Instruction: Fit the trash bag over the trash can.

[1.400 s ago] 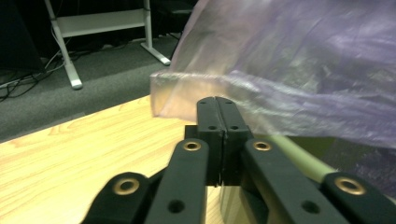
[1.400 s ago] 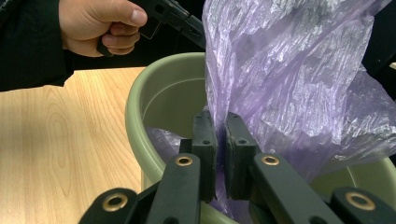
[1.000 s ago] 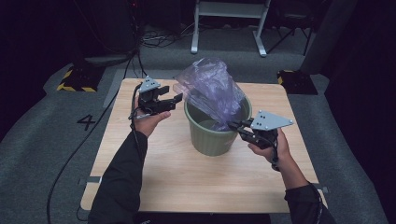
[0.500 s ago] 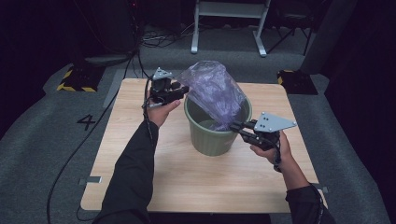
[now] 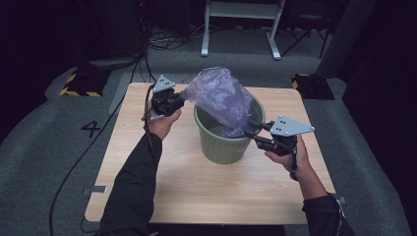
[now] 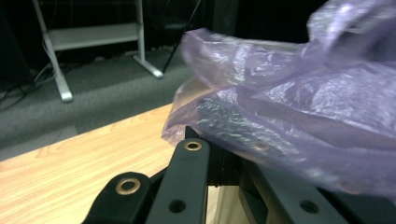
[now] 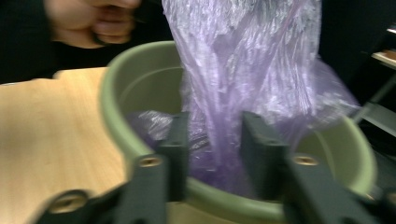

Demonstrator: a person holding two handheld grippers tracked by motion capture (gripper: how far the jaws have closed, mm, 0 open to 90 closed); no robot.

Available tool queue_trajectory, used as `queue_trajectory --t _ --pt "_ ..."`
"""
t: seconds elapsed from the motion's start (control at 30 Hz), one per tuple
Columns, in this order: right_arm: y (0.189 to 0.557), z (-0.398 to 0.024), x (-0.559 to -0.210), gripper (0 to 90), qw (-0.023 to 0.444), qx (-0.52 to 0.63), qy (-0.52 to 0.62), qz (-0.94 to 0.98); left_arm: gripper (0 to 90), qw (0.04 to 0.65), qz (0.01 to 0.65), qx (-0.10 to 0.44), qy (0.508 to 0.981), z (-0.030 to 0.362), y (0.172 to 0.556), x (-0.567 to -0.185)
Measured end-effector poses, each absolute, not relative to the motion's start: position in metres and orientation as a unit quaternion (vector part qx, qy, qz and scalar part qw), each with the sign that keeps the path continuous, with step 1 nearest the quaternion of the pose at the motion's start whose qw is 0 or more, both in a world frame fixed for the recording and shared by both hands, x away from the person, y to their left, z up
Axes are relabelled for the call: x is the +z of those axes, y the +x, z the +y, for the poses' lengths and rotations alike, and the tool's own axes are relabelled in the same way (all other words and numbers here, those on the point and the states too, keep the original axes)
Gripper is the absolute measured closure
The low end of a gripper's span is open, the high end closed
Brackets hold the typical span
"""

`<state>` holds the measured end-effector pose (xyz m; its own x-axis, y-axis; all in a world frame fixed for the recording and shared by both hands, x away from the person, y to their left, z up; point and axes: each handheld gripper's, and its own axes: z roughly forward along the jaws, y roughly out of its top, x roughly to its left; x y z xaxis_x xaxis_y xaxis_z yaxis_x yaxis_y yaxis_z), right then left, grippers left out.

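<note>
Two forearms enter from the bottom edge of the high view, both in dark, long sleeves that end at the wrist. Left of centre, the left tool (image 5: pixel 181 101) is a compact black body topped by a grey three-cornered plate, with a thin black cable trailing from it toward the lower left of the frame. Right of centre, the right tool (image 5: pixel 251 129) carries a matching grey plate dotted with small dark holes. In the left gripper view, matte black jaw arms rise from the bottom edge, set with brass-coloured rivets and plain round holes. The right gripper view shows the same black arms, brass rivets and flat dark pads (image 7: pixel 261 156).
</note>
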<state>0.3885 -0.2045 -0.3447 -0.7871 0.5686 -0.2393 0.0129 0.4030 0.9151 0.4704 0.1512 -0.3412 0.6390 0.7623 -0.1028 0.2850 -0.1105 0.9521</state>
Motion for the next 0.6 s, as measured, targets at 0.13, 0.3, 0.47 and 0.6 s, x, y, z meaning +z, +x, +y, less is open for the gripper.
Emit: queue_trajectory --t 0.13,0.3,0.47,0.6 --pt "0.390 -0.206 -0.342 36.3 0.283 0.513 0.206 0.784 89.9 0.584 0.335 0.212 0.708 0.157 0.448 -0.341" --pt "0.385 -0.205 -0.335 26.0 0.303 0.522 0.213 0.768 89.9 0.603 0.286 0.215 0.713 0.157 0.418 -0.338" --pt "0.385 -0.207 -0.328 24.6 0.309 0.533 0.227 0.754 89.9 0.600 0.233 0.220 0.733 0.146 0.384 -0.342" --pt "0.384 -0.209 -0.326 24.6 0.302 0.542 0.235 0.748 89.9 0.588 0.211 0.224 0.748 0.135 0.371 -0.348"
